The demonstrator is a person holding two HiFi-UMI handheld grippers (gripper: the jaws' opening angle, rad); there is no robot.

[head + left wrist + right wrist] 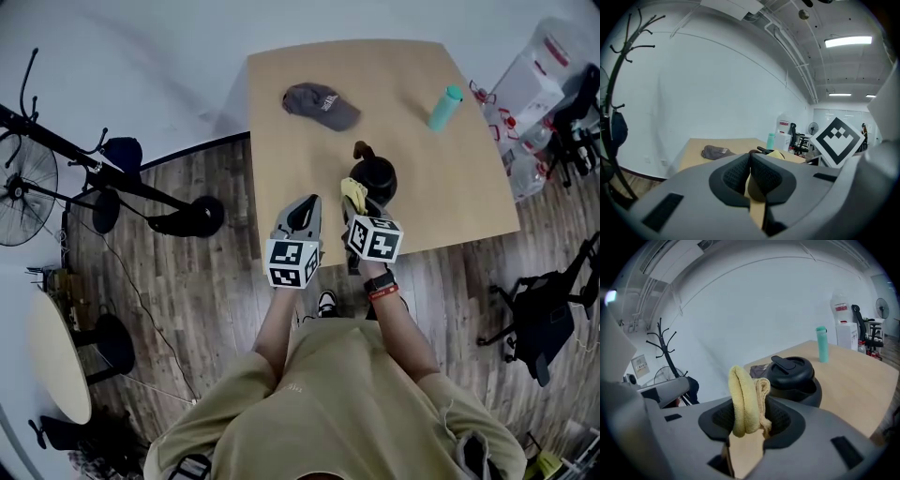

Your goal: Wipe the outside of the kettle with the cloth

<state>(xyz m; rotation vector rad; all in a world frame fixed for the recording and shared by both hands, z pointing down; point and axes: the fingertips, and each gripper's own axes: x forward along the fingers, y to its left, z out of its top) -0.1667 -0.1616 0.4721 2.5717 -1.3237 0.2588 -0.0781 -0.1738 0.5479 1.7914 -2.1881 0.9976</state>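
Currently the right tool (pixel 751 414) is clenched on the folded yellow cloth (pixel 744 399), held just beside the black kettle (pixel 377 176), which stands upright on the wooden worktop (pixel 281 169); contact between the two cannot be told. Left tool (pixel 750 163) has its jaws pressed together on nothing, over the worktop's near edge.

On the table (pixel 281 169), the black kettle (pixel 378 175) stands near the lower edge, squarely ahead of the right gripper (pixel 356 208) and its clamped cloth (pixel 354 194), blocking straight passage. Grey cap (pixel 321 105) occupies upper left, teal bottle (pixel 445 107) upper right, both well apart from the kettle. Bare wood lies open ahead of the left gripper (pixel 305 211) and right of the kettle.
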